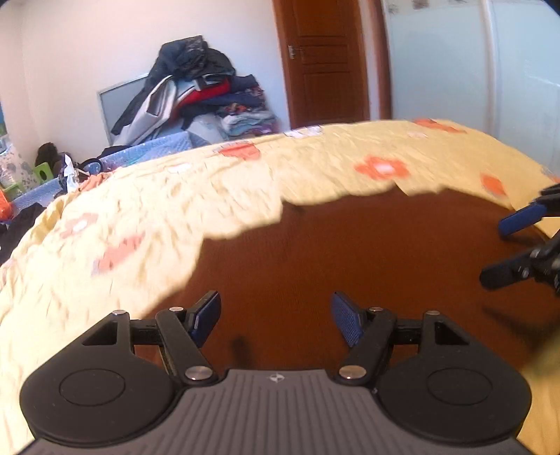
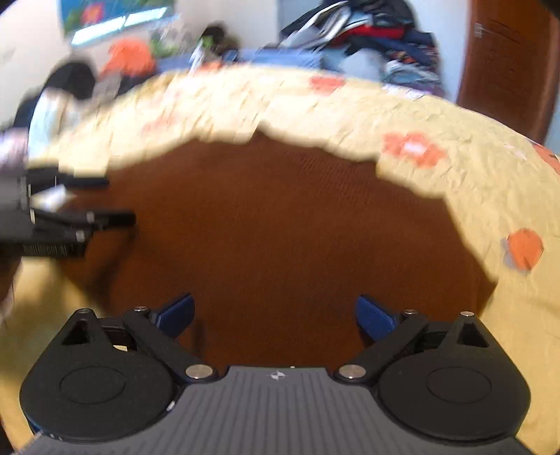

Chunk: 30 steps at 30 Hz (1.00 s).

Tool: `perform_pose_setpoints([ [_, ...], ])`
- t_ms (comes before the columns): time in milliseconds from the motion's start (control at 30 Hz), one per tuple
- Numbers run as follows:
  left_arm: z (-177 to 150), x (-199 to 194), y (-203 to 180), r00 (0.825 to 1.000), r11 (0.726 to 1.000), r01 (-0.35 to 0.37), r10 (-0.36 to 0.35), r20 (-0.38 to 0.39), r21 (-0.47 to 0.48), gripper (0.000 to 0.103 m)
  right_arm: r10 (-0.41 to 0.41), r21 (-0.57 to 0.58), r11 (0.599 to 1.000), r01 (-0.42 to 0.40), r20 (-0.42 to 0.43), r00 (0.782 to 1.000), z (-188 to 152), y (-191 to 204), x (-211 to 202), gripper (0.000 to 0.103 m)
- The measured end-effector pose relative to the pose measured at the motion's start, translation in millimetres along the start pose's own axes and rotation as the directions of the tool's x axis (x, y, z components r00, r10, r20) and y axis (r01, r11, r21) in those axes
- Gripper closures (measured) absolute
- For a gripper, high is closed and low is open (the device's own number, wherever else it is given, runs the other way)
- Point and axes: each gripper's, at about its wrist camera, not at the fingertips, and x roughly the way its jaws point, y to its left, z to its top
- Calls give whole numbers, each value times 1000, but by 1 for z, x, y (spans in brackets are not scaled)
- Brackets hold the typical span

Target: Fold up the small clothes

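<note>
Bed [image 1: 245, 182] under yellow floral cover; brown garment [image 1: 350, 252] lies flat on it.

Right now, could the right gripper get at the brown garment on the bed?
Probably yes: the right gripper is open and empty, pointing down over the brown garment, with nothing between them. The left gripper sits off at the garment's edge.

Motion blur smears the yellow bedspread [image 2: 455, 115] and the clothes pile [image 2: 367, 31], details unreadable.

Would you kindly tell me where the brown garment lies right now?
The brown garment lies spread on the yellow flowered bedspread, directly ahead of both wrist cameras, beneath the open left gripper and right gripper.
</note>
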Motion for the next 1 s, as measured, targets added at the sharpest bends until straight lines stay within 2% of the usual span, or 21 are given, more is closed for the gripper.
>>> perform_pose_setpoints([
  [100, 26, 43, 8, 998, 997, 14, -18, -54, -73, 33, -62, 56, 997, 60, 43, 997, 29, -17, 25, 0],
  [167, 33, 75, 14, 992, 995, -28, 17, -126, -91, 34, -134, 60, 989, 133, 18, 991, 39, -29, 52, 0],
  [200, 31, 88, 18, 987, 995, -39, 24, -158, -94, 31, -181, 62, 981, 181, -13, 983, 38, -36, 65, 0],
  [233, 25, 94, 25, 993, 993, -30, 16, -120, -114, 21, -216, 70, 973, 220, -55, 975, 36, -43, 79, 0],
  [300, 16, 94, 29, 996, 993, -36, 27, -85, -113, 17, -223, 46, 974, 221, 43, 974, 19, -45, 81, 0],
  [367, 15, 93, 26, 996, 992, -53, 44, -83, -110, 16, -222, 66, 974, 218, 56, 973, 16, -46, 79, 0],
  [433, 17, 95, 30, 994, 989, -64, 51, -100, -133, 11, -226, 60, 973, 223, 53, 973, 16, -47, 80, 0],
  [533, 22, 83, 36, 988, 974, -116, 93, -126, -194, 11, -226, 59, 973, 223, 55, 973, 18, -50, 82, 0],
  [633, 20, 54, 39, 997, 968, -60, 44, -70, -245, 11, -223, 69, 973, 218, 63, 973, 19, -50, 80, 0],
  [700, 12, 53, 36, 994, 974, -70, 50, -97, -218, 11, -225, 69, 973, 221, 62, 972, 18, -47, 77, 0],
  [733, 4, 61, 35, 988, 976, -94, 68, -140, -196, 10, -227, 67, 972, 223, 61, 972, 18, -46, 77, 0],
  [800, -13, 65, 44, 994, 962, -74, 50, -96, -261, 5, -230, 66, 972, 226, 58, 971, 19, -45, 77, 0],
  [833, -12, 64, 47, 995, 962, -59, 34, -98, -265, 4, -232, 65, 971, 228, 53, 971, 20, -45, 77, 0],
  [1000, -12, 63, 41, 994, 966, -76, 53, -99, -248, 4, -280, 131, 951, 279, -6, 960, 27, -43, 73, 0],
])
